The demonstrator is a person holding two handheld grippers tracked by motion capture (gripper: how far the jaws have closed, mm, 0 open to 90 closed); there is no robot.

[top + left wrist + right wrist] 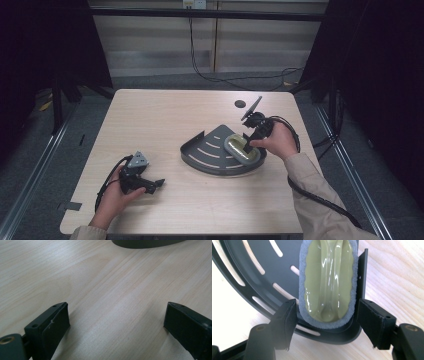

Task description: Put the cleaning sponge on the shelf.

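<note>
An olive-green scrubber with a grey sponge rim (240, 145) (328, 277) lies in the right part of a dark grey quarter-round slotted tray (207, 150) (262, 255). My right gripper (248, 146) (327, 317) points down over the near end of the scrubber. Its jaws stand either side of that end with a thin gap, so it is open and the pads do not press. My left gripper (159, 183) (116, 320) rests on the table at the front left, open wide, with bare wood between its jaws. The tray's edge (147, 243) lies ahead of it.
The light wooden table (150, 115) has a small black round mark (240, 104) at the back right, behind the tray. Cables trail from both grippers towards the front edge. Dark floor and metal rails surround the table.
</note>
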